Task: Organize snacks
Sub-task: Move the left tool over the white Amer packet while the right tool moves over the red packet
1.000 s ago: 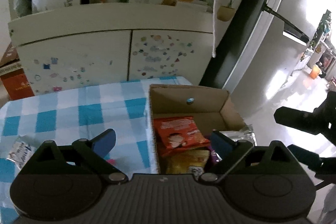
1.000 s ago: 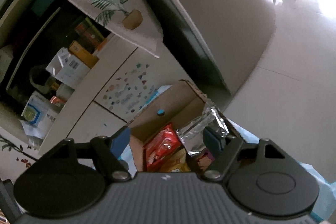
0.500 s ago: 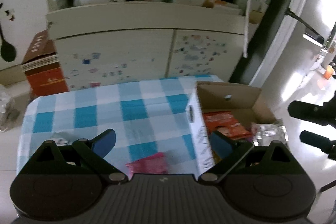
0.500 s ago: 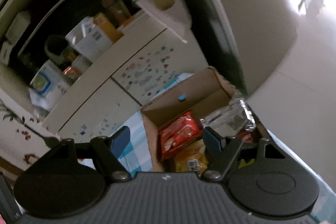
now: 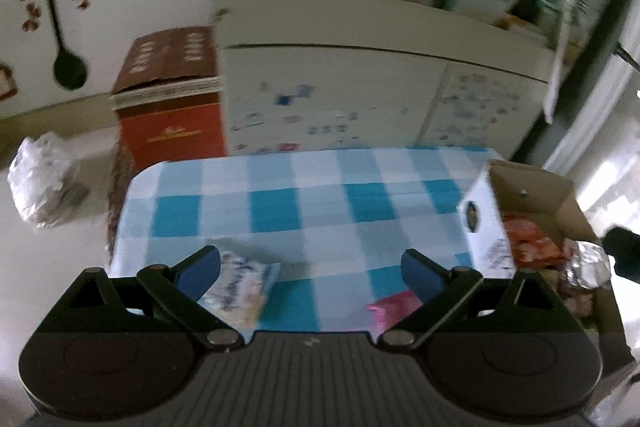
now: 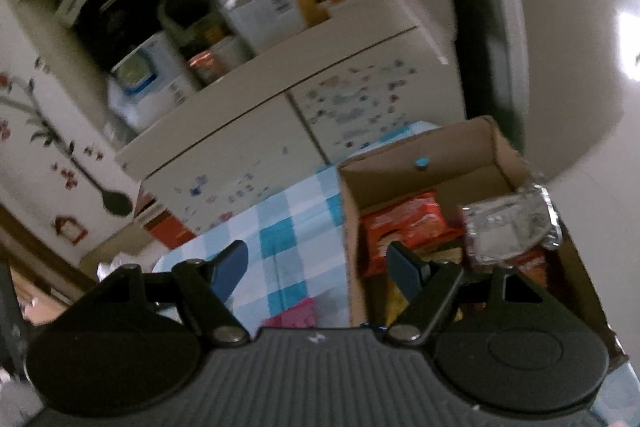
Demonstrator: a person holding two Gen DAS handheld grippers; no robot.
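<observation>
Your left tongs (image 5: 310, 269) hang above the near part of the checked surface (image 5: 304, 203), pointing toward the cupboard (image 5: 340, 99), with both blue pads spread wide and nothing between them. Just under the left pad lies a pale snack packet (image 5: 240, 287) on the cloth, and a pink packet (image 5: 390, 307) peeks out by the right pad. The cardboard box (image 5: 532, 187) sits at the right edge of the surface, red packets showing inside it.

Your right tongs (image 6: 318, 267) are tilted and also spread wide, holding nothing. They straddle the left wall of the cardboard box (image 6: 440, 155): the left pad is over the checked surface (image 6: 288, 227), the right pad over the box's inside. In the box lie a red snack packet (image 6: 404, 223) and a silver foil packet (image 6: 508, 227) leaning against its right side. The pink packet (image 6: 300, 313) lies on the cloth just left of the box.
</observation>
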